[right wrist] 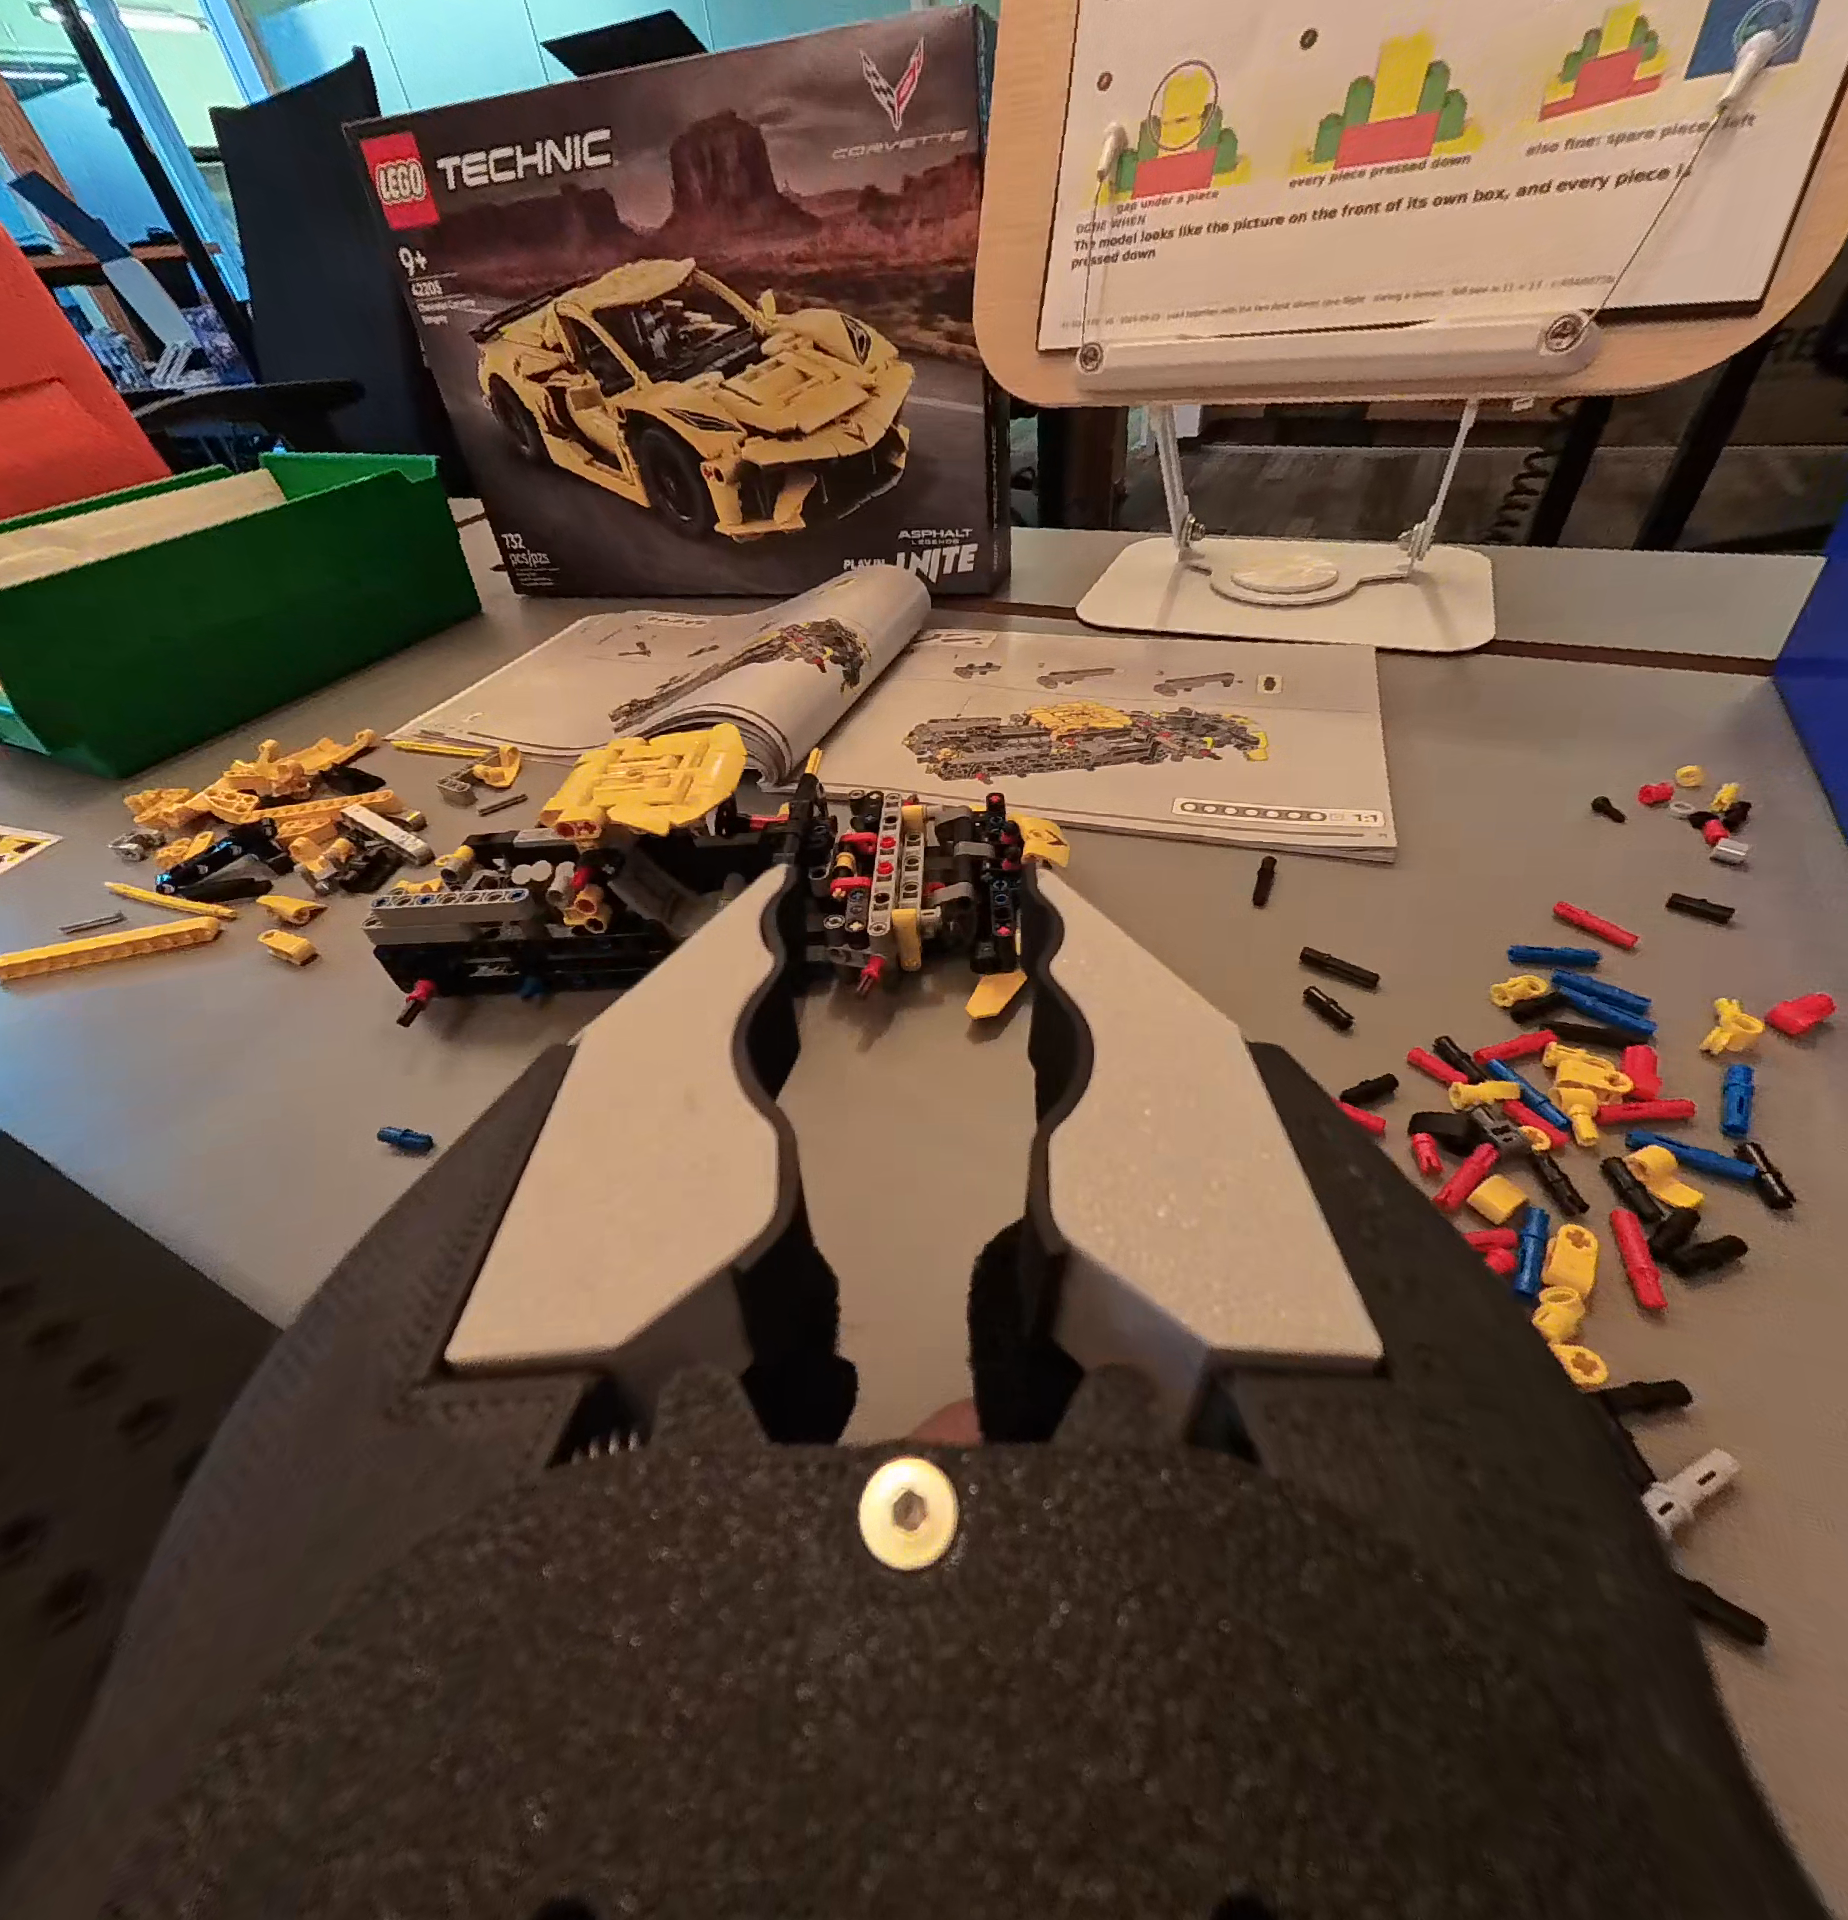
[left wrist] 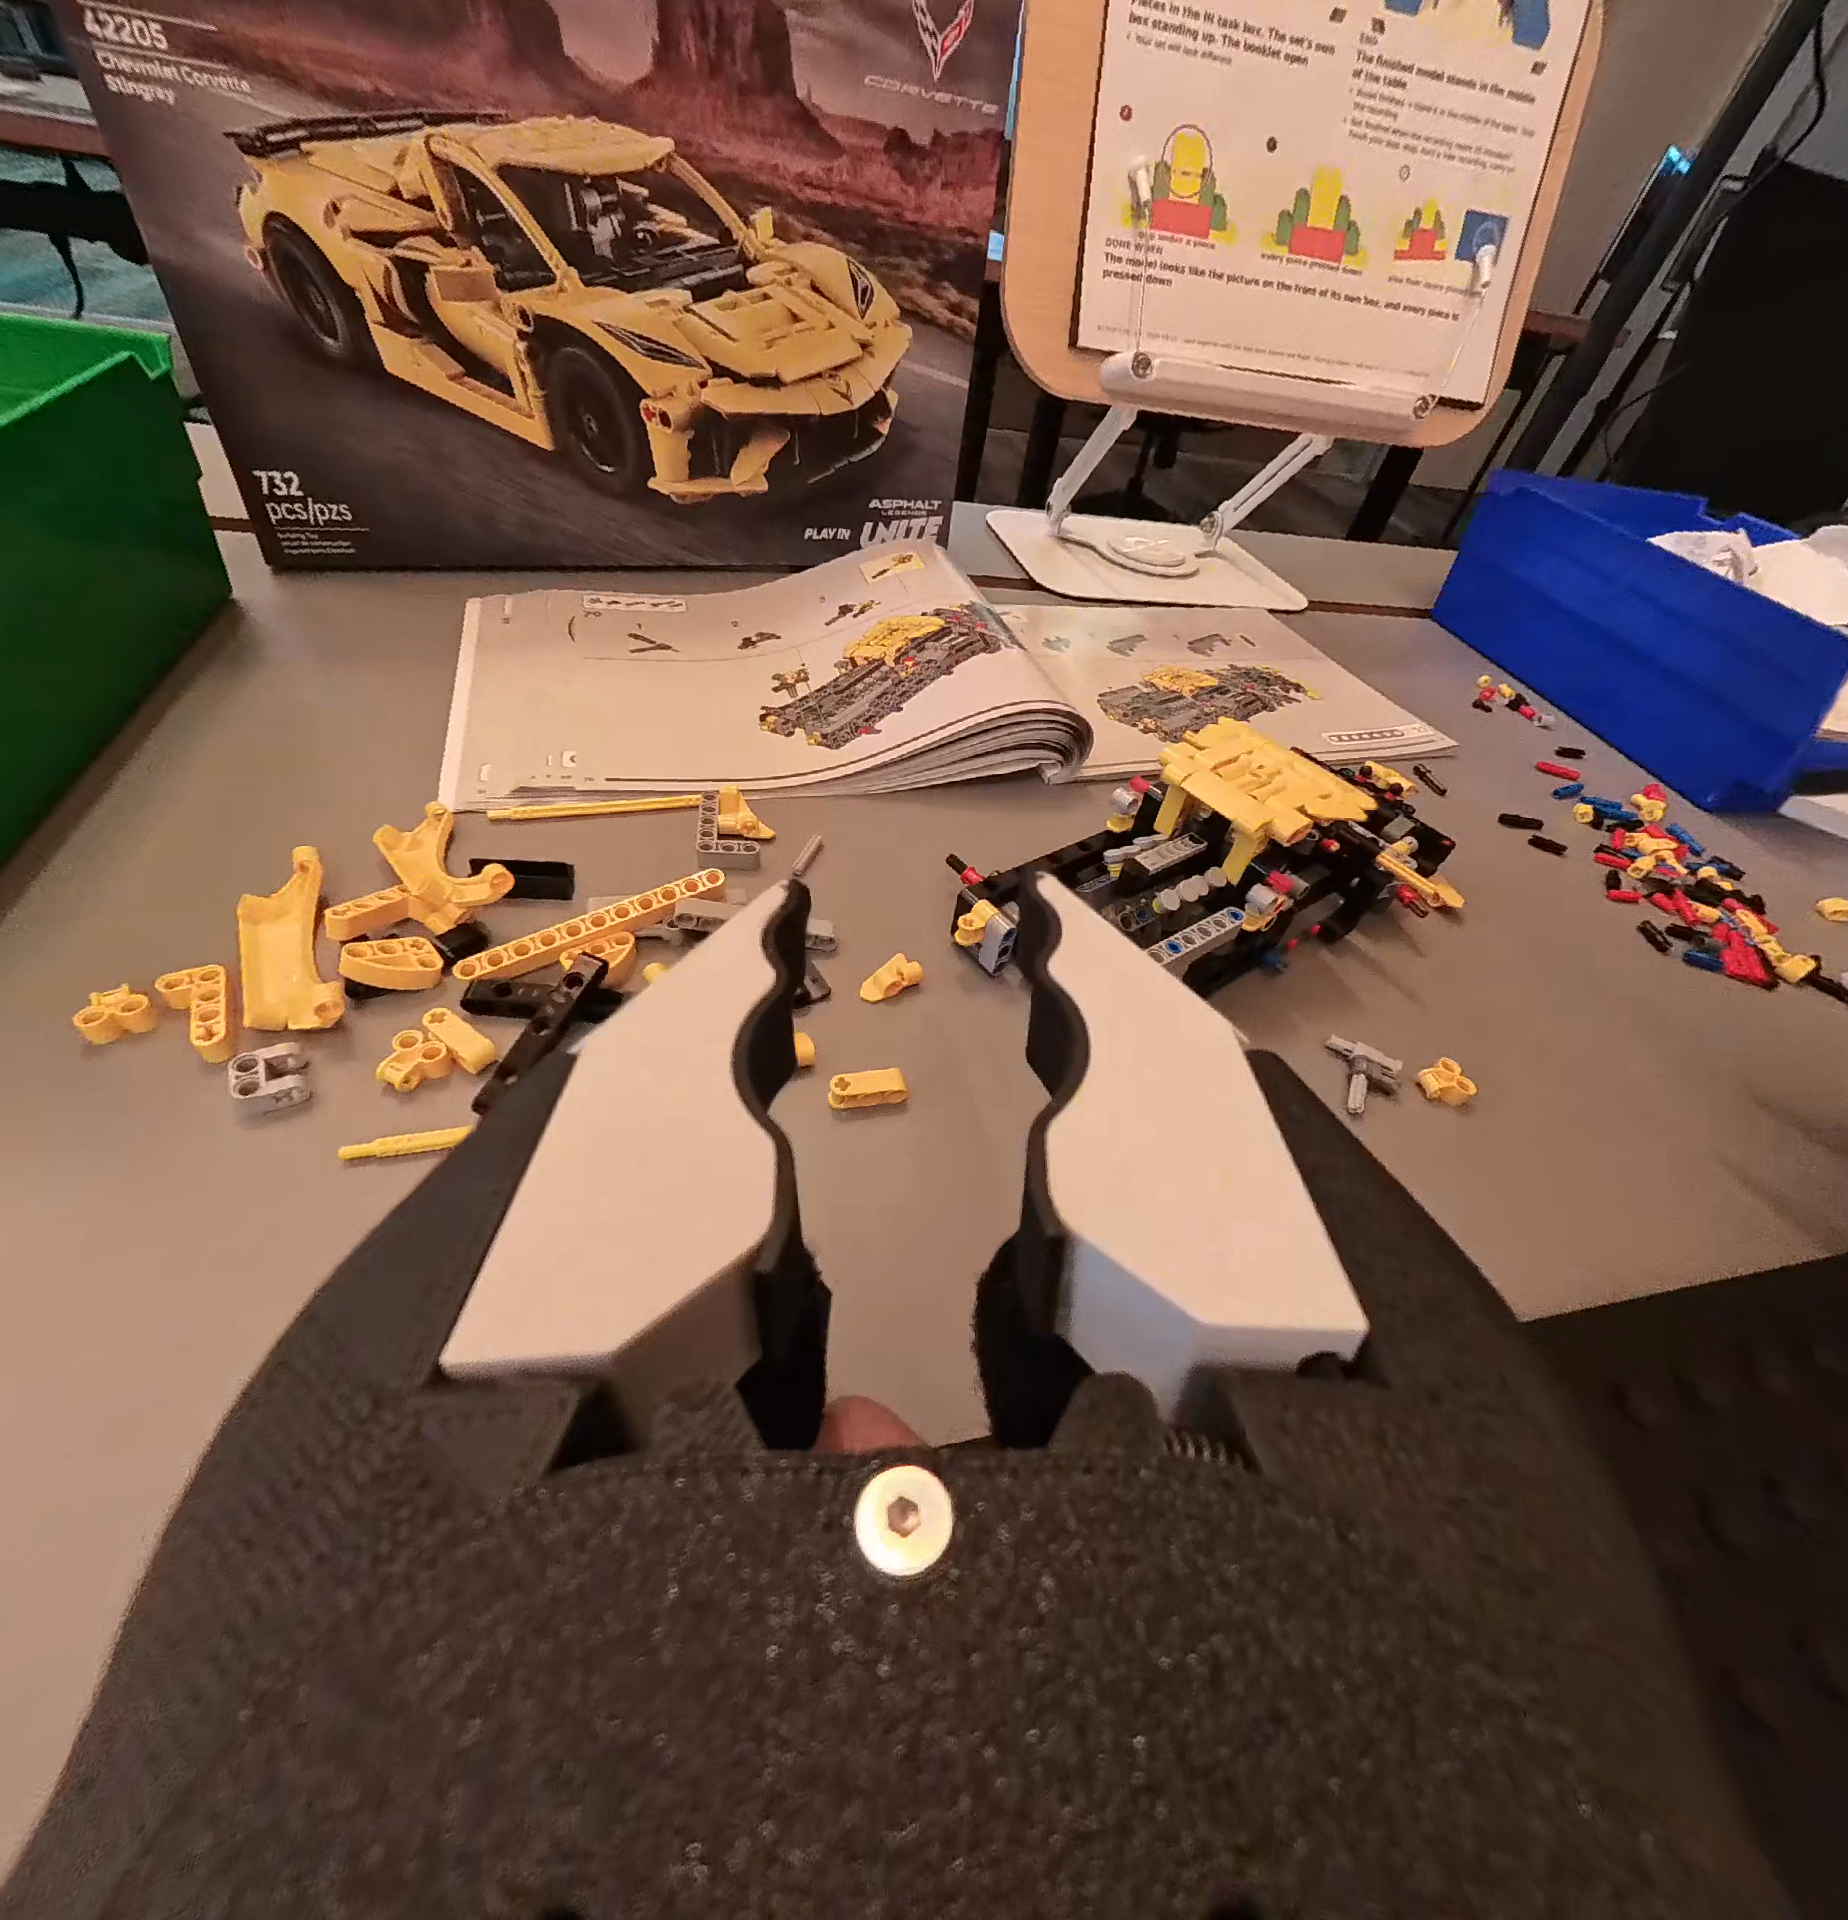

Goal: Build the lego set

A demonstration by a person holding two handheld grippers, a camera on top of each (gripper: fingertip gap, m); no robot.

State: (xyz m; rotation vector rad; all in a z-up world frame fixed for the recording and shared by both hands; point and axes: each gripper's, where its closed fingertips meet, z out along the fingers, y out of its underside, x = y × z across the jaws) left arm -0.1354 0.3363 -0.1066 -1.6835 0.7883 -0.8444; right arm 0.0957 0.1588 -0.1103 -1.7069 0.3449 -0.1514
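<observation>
The partly built black and yellow car model (left wrist: 1211, 862) lies on the grey table, right of my left gripper (left wrist: 915, 899). That gripper is open and empty, hovering over loose yellow and black parts (left wrist: 400, 956). A small yellow connector (left wrist: 866, 1088) lies between its fingers on the table. In the right wrist view my right gripper (right wrist: 912, 894) is open, its fingertips either side of the right end of the model (right wrist: 546, 904). I cannot tell whether they touch it. The open instruction booklet (left wrist: 795, 696) lies behind the model; it also shows in the right wrist view (right wrist: 1107, 727).
The set's box (left wrist: 587, 281) stands at the back. A green bin (left wrist: 68, 623) is at the left, a blue bin (left wrist: 1647, 644) at the right. Small red, blue, black and yellow pins (right wrist: 1585, 1122) are scattered at the right. A white stand (right wrist: 1294, 592) holds a sheet. Across from one pair of fingers to the other is roughly 30 centimetres.
</observation>
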